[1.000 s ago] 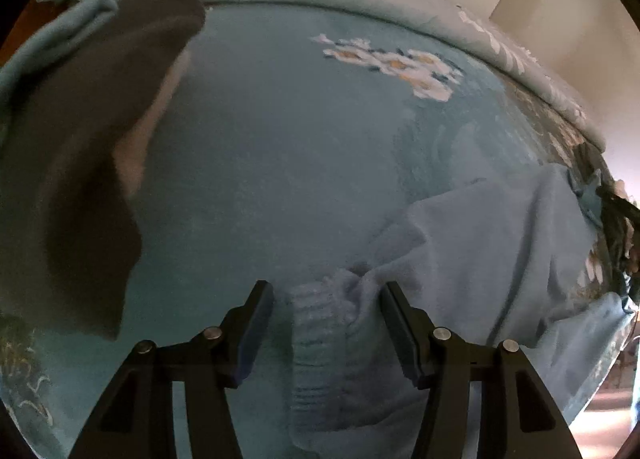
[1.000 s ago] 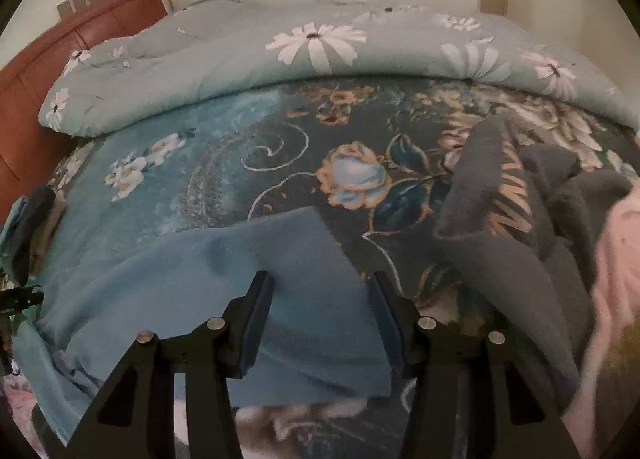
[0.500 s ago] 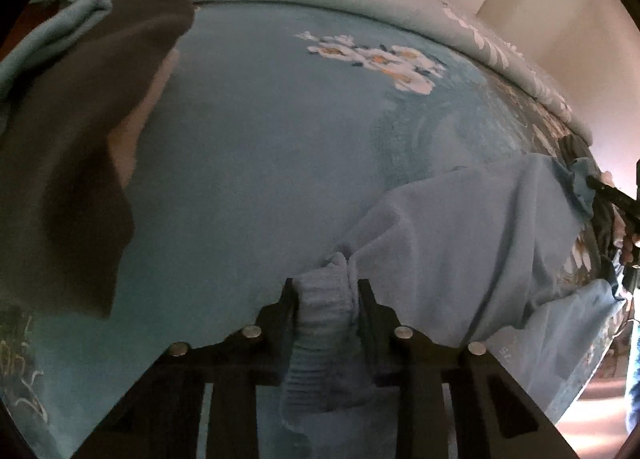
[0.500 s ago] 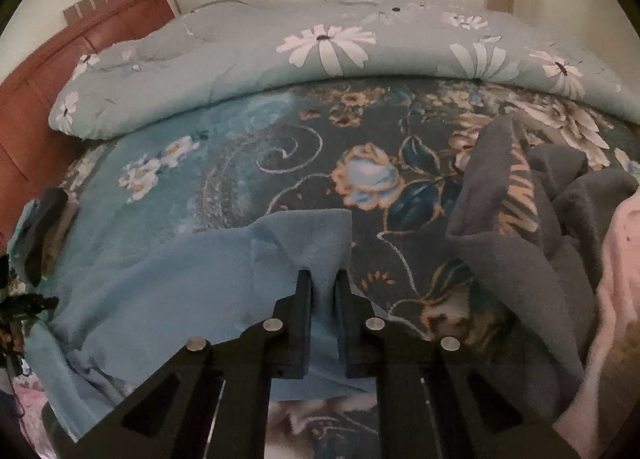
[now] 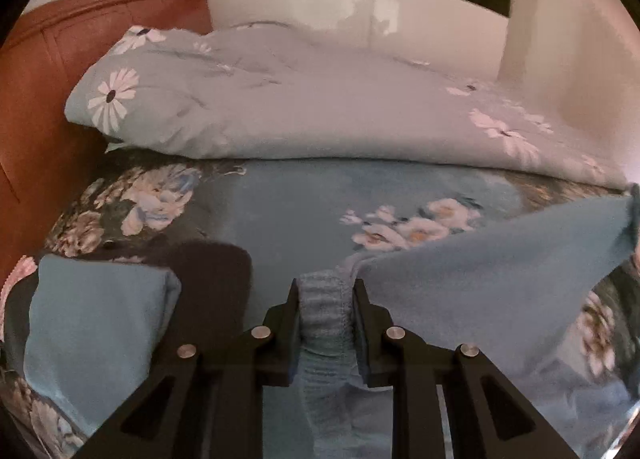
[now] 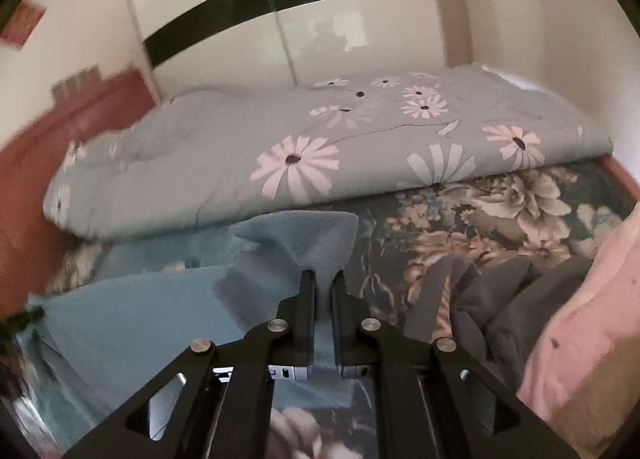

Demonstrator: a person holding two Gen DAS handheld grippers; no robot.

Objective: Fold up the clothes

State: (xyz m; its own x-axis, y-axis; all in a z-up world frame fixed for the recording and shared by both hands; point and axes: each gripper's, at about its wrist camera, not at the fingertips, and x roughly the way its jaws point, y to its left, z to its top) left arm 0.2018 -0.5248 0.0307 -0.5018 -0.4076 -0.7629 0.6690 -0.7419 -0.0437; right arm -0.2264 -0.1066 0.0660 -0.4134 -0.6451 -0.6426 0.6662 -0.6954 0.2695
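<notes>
My left gripper (image 5: 326,295) and right gripper (image 6: 323,289) each pinch the blue garment (image 5: 500,259), which hangs raised between them above the bed (image 5: 280,211).

My left jaws have just closed further on its ribbed cuff (image 5: 325,299); my right jaws grip a thin corner (image 6: 316,235). From there I see soft light-blue cloth stretching taut across to the right. Folded clothes (image 5: 92,319) lie near left, a daisy quilt (image 5: 300,107) far behind.
</notes>
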